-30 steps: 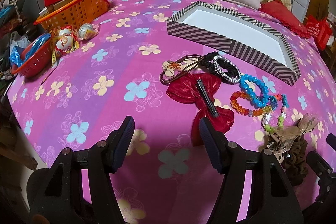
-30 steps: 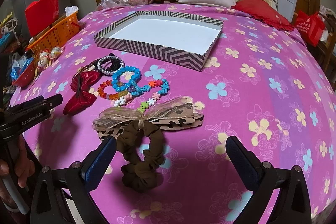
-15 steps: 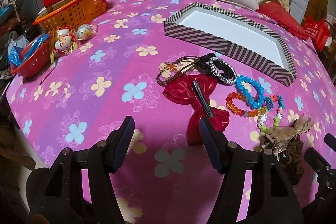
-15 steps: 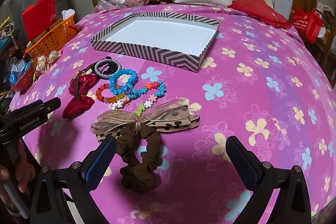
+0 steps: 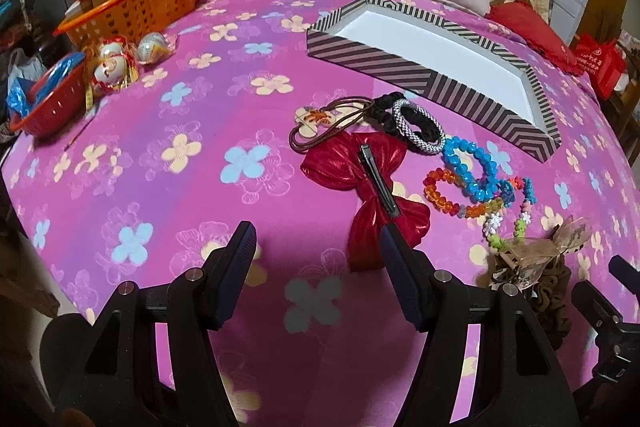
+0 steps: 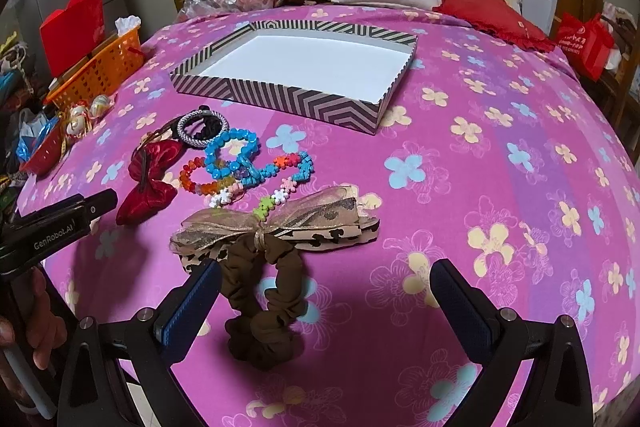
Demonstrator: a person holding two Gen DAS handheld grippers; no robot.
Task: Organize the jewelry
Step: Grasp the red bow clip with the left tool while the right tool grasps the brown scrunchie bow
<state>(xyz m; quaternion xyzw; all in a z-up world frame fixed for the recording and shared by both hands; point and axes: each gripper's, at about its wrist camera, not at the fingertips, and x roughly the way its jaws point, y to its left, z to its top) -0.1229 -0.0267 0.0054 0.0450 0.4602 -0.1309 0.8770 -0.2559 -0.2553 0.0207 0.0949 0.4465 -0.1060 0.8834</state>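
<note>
Jewelry laid out beside an empty striped tray, both grippers released.

The accessories lie in a loose cluster on the pink floral bedspread (image 6: 500,155), just in front of the striped tray (image 6: 280,99), whose white floor is bare; this reads as a sorting layout with nothing yet transferred. The brown scrunchie (image 6: 264,307) with its leopard-print bow (image 6: 280,223) lies nearest the right gripper (image 6: 326,307), between its wide-open jaws but untouched by either pad. Beyond it lie the blue bead bracelet (image 6: 232,155), the orange bead bracelet (image 6: 204,183) and the black-and-white band (image 6: 200,131). The red bow clip (image 5: 372,187) sits just past the left gripper (image 5: 318,255), whose jaws stand open and hold nothing. An orange basket (image 5: 132,11) stands well apart.
</note>
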